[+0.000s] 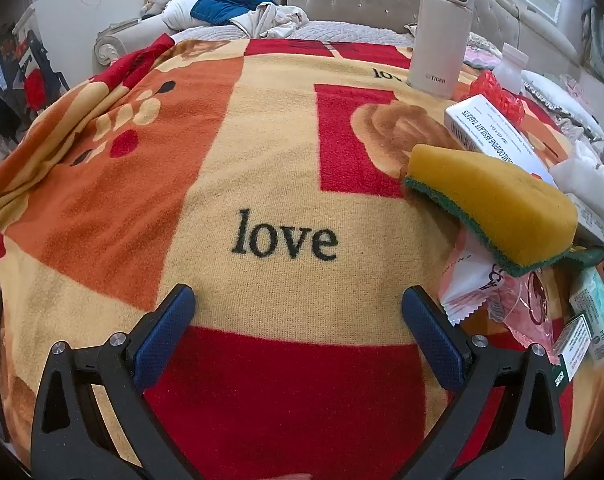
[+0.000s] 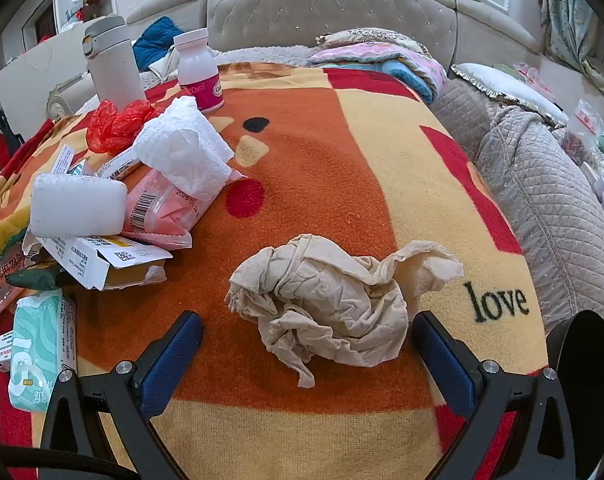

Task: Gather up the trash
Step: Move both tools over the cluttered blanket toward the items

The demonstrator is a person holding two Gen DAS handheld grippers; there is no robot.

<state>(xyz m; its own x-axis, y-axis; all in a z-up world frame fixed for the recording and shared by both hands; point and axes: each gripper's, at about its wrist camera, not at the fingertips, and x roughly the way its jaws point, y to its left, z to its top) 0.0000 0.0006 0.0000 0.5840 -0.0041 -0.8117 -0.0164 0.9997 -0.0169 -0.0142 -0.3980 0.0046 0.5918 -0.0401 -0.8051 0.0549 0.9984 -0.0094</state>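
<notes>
Hovering over the blanket (image 2: pixel 310 152), the right gripper (image 2: pixel 306 334) has its jaws spread wide and empty, and the crumpled tissue (image 2: pixel 334 300) lies directly ahead, its near edge just between the fingertips. The tissue's long axis runs left to right, across the line of the fingers, so a straight advance and closure appears sufficient. The left gripper (image 1: pixel 297 308) is likewise wide and empty, facing bare blanket (image 1: pixel 261 168), with the sponge (image 1: pixel 498 200) and wrappers off to its right. Beyond the tissue, the litter pile and a thermos (image 2: pixel 111 60) stand well apart. The right gripper is the nearer.
</notes>
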